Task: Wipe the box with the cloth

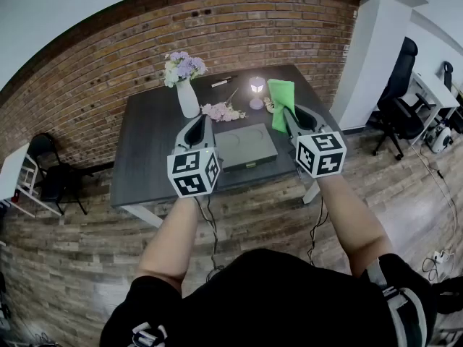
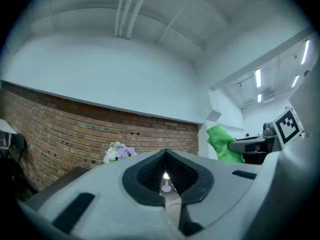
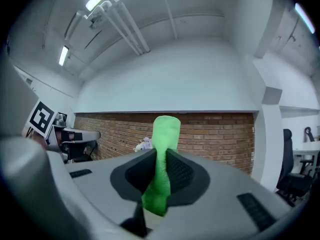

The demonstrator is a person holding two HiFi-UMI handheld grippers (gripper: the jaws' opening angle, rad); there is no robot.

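**Head view.** Counted:
- one dark grey rectangular table (image 1: 145, 150)
- one flat grey rectangular box (image 1: 246, 147)
- one bright green cloth (image 1: 281, 101)
- one white vase of lilac flowers (image 1: 187, 85)
- one small lit table lamp (image 1: 257, 87)
- one loose sprig of pale flowers (image 1: 221, 111)
- one black pen (image 1: 221, 82)
- two handheld grippers

Found the box lying flat on the table near the front edge. Framed by the left gripper (image 1: 202, 120) at 9 o'clock and the right gripper (image 1: 290, 111) at 3 o'clock. Noted the cloth at 1 o'clock from the box, apart from it. Logged vase, sprig and lamp in a row behind the box, from 11 to 12 o'clock, and nothing lying on its top. Red brick wall (image 1: 108, 63) behind. One black office chair (image 1: 396, 92) off at 3 o'clock, one black chair (image 1: 45, 166) at 9 o'clock.

**Left gripper view.** Closed tip to tip, nothing pinched. Glimpsed the lamp through the slit under the tips. Flowers at 10 o'clock, cloth in the other gripper at 3 o'clock.

**Right gripper view.** Clamped on the cloth. One fold standing above the pads at 12 o'clock, the rest hanging at 6 o'clock, masking the middle of the wall.
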